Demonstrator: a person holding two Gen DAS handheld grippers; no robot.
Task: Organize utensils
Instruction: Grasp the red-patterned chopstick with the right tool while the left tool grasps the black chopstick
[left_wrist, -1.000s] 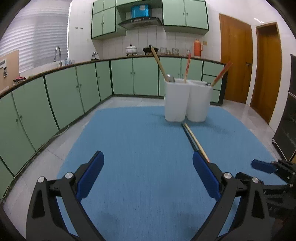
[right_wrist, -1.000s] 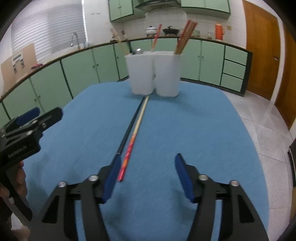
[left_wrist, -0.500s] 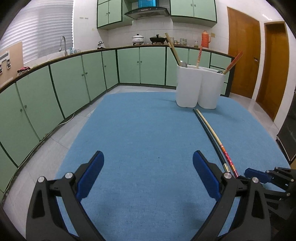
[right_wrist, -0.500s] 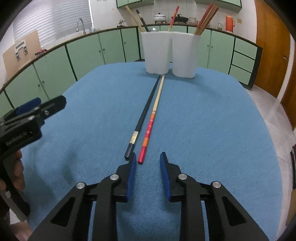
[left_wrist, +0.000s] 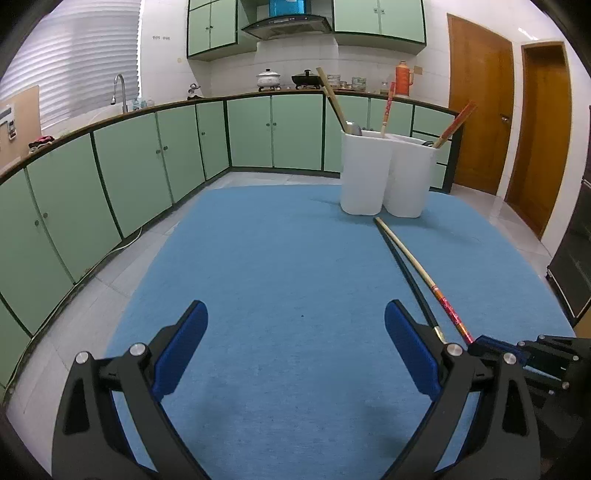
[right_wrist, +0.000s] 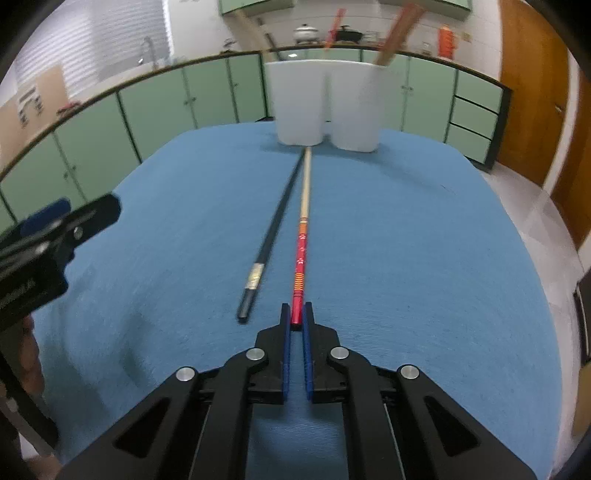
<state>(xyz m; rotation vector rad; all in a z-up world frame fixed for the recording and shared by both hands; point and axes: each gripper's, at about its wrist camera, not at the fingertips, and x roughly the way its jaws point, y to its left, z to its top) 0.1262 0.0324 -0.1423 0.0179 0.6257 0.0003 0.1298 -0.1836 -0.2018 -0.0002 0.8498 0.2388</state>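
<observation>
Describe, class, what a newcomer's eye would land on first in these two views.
The right gripper pinches the red patterned end of a long wooden chopstick lying on the blue cloth, a black chopstick beside it. Both point toward two white plastic utensil holders at the far edge. The left gripper hangs wide open.

a blue-covered desk (left_wrist: 280, 266) carries two white holders (left_wrist: 364, 173) touching side by side at 12 o'clock, and a black chopstick (right_wrist: 275, 229) beside a red-ended chopstick (right_wrist: 302, 236) running toward 6.
</observation>
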